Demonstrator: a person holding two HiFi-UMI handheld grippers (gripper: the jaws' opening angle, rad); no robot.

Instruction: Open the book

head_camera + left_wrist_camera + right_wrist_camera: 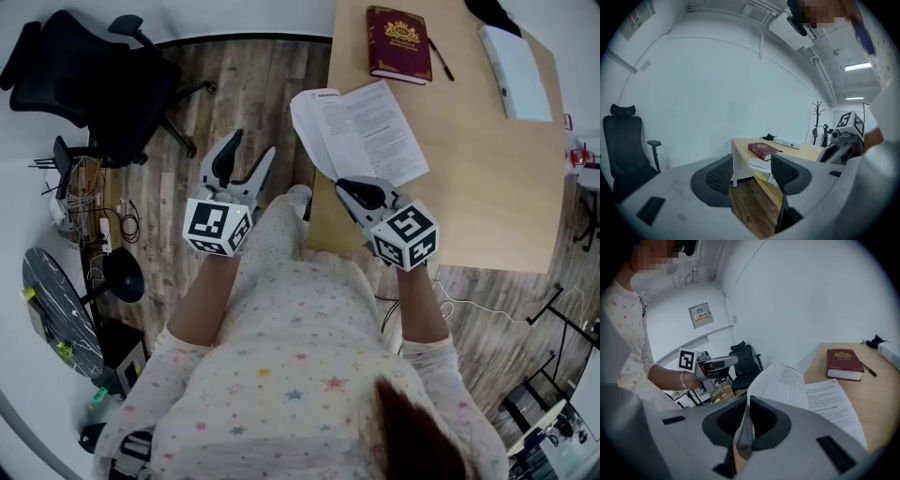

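Note:
A thin white booklet (356, 131) lies open at the near left corner of the wooden table (469, 178), its left leaf curling up over the edge. My right gripper (354, 192) is at its near edge, shut on a thin bundle of its pages (744, 437); the printed leaves (806, 390) spread out beyond the jaws. A closed dark red book (397, 44) with gold print rests at the table's far side, also visible as the red book (843, 364). My left gripper (242, 164) hangs open over the floor left of the table, nothing between its fingers (717, 176).
A black pen (441, 58) lies beside the red book, and a long white box (514, 73) sits at the far right. A black office chair (94, 80) stands on the wood floor at the left. A black round stand (122, 274) and cables are near the left wall.

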